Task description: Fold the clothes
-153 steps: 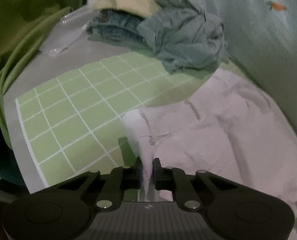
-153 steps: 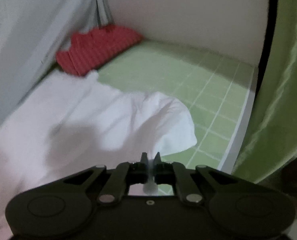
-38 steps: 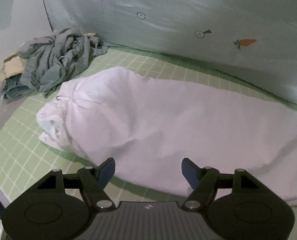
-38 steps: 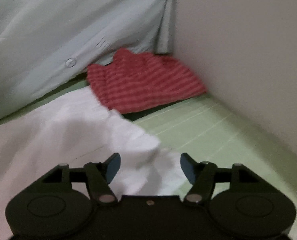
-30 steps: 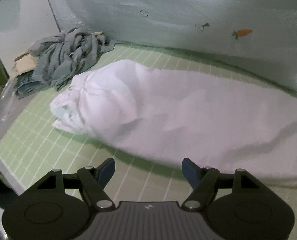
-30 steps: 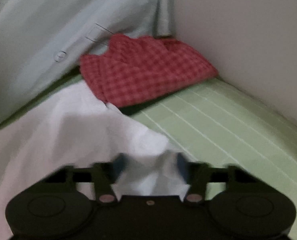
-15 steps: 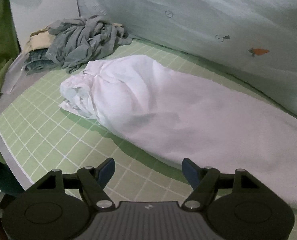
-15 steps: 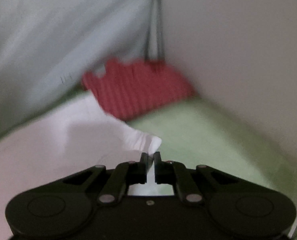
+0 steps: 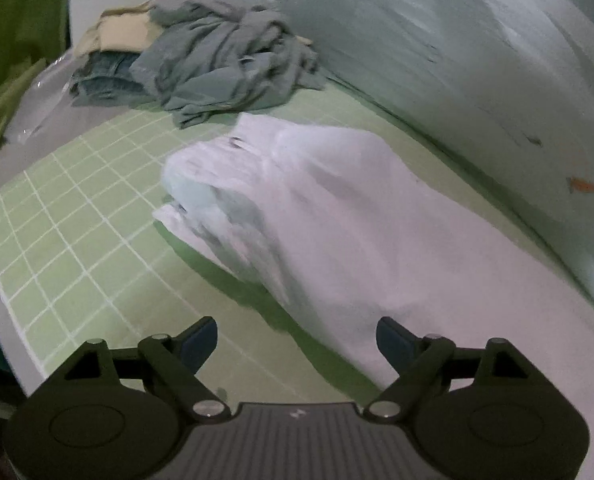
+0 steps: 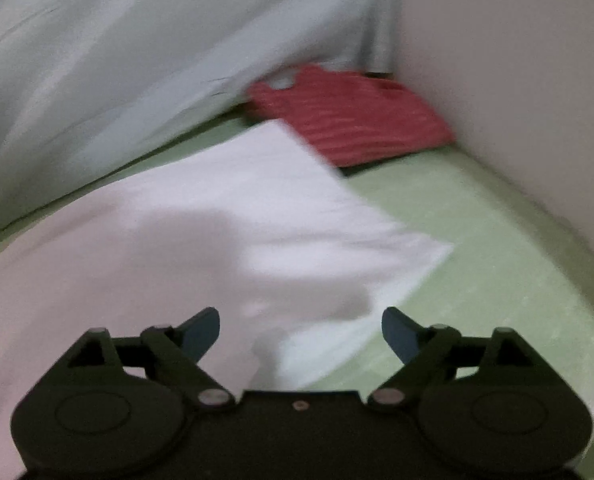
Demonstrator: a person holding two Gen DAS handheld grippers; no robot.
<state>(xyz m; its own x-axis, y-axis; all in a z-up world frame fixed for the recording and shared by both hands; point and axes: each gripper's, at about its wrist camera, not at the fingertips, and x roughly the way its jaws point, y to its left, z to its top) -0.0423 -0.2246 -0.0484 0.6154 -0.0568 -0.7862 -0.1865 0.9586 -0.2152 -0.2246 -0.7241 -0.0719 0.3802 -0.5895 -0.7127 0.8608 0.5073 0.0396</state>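
Closest in, both grippers hang over the green gridded mat (image 9: 69, 240) with nothing between their fingers. The left gripper (image 9: 297, 338) is spreading its fingers above bare mat, just beside the near edge of the white garment (image 9: 357, 216). The right gripper (image 10: 300, 330) is also opening, with the garment's loose corner (image 10: 417, 252) lying flat below it, let go.

To my eye the next fold wants both hands low on matching edges. They should pinch only the top layer and lift together, so the bunched collar end (image 9: 201, 196) does not drag.

Both grippers tilt steeply down toward the cloth. Farther off lie a grey crumpled heap (image 9: 225, 60) and, in the far corner, a red striped piece (image 10: 349, 120).
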